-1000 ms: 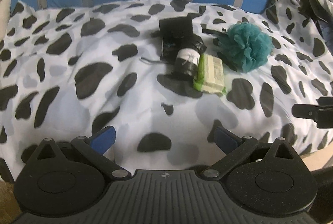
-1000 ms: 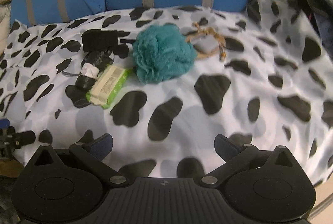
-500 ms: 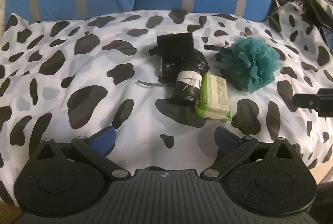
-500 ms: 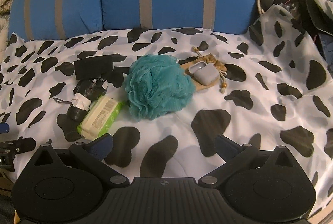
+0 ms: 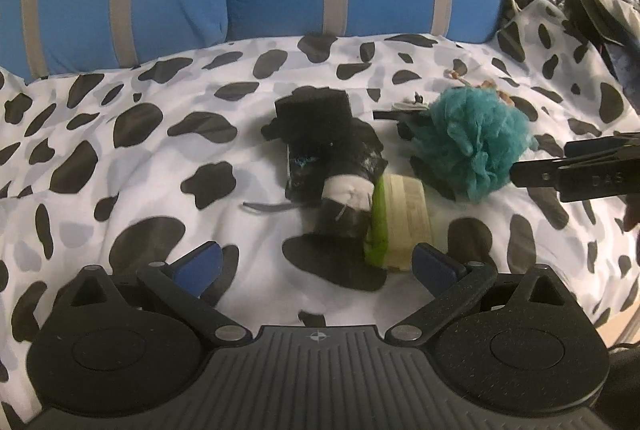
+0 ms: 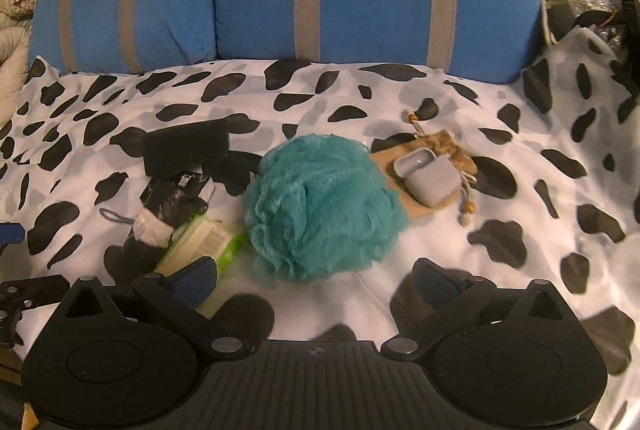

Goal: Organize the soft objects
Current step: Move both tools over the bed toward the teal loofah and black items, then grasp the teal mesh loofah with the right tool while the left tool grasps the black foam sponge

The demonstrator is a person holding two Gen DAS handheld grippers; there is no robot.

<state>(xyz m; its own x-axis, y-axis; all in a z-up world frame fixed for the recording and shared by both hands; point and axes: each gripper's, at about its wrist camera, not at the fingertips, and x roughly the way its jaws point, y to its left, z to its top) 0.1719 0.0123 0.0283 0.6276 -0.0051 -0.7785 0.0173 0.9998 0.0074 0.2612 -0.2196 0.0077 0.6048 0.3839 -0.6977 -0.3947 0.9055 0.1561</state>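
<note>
Two grippers hovered with jaws spread apart and nothing between them over a cow-print sheet (image 5: 120,158). On it the teal bath pouf (image 6: 320,206) sat just ahead of the right gripper (image 6: 316,276). Touching its left side lay a green wipes pack (image 5: 394,226), near the left gripper (image 5: 316,264), beside a black bundle (image 5: 336,166).
</note>
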